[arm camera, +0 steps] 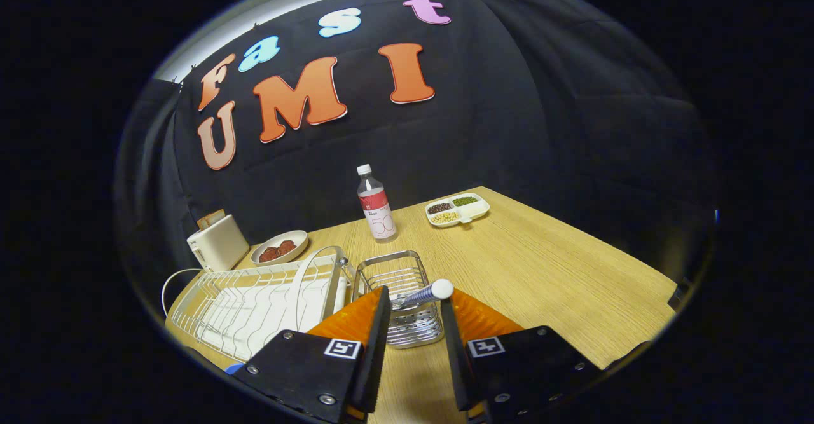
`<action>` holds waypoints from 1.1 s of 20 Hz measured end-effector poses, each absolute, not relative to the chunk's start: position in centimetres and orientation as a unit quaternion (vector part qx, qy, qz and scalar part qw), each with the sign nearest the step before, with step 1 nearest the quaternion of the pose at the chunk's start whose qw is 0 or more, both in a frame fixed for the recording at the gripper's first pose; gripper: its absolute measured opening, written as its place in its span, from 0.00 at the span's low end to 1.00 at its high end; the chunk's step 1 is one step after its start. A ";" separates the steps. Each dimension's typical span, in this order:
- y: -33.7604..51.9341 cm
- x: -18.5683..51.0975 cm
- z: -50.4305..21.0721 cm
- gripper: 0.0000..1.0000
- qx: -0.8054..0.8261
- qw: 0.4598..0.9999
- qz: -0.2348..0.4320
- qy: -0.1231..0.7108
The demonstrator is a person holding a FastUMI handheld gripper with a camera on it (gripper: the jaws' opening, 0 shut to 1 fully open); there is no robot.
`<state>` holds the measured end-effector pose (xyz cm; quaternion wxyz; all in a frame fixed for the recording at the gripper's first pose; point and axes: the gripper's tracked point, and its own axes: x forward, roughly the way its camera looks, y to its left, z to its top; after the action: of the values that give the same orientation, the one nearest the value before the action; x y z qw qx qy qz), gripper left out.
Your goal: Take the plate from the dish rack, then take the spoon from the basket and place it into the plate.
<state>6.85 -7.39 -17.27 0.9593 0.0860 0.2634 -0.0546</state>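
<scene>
Dish rack [254,306] at left, beside wire basket [402,297]. Gripper [414,313] approx. half open over basket; spoon [427,294] handle stands between fingers, near right one, contact unclear. Nothing clamped. Plate hidden; can't tell where.

Spoon [427,294]: handle striped blue-white, rounded white end cap; leans toward 2 o'clock out of basket, cap near right finger tip, bowl end hidden inside basket.

Basket [399,298]: chrome wire caddy, perforated lower band, upright on wooden table, just ahead of and between fingers.

Dish rack [254,303]: white wire rack, white drip tray beneath, touching basket's 9 o'clock side.

Plate: cannot make out; small blue edge at 7 o'clock of rack, unclear.
</scene>
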 end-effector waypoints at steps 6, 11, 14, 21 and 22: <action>-6.2 7.7 -16.4 0.18 0.105 0.962 -0.040 0.249; -5.8 7.8 -13.1 0.10 0.109 0.969 -0.033 0.221; -4.9 7.1 -10.0 0.10 0.112 0.972 -0.016 0.203; -2.8 3.4 -2.1 0.10 0.086 0.984 0.026 0.153; -2.2 2.6 -1.4 0.10 0.087 0.984 0.040 0.149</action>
<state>2.59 -2.23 -1.38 0.9843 0.0870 0.1485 0.0399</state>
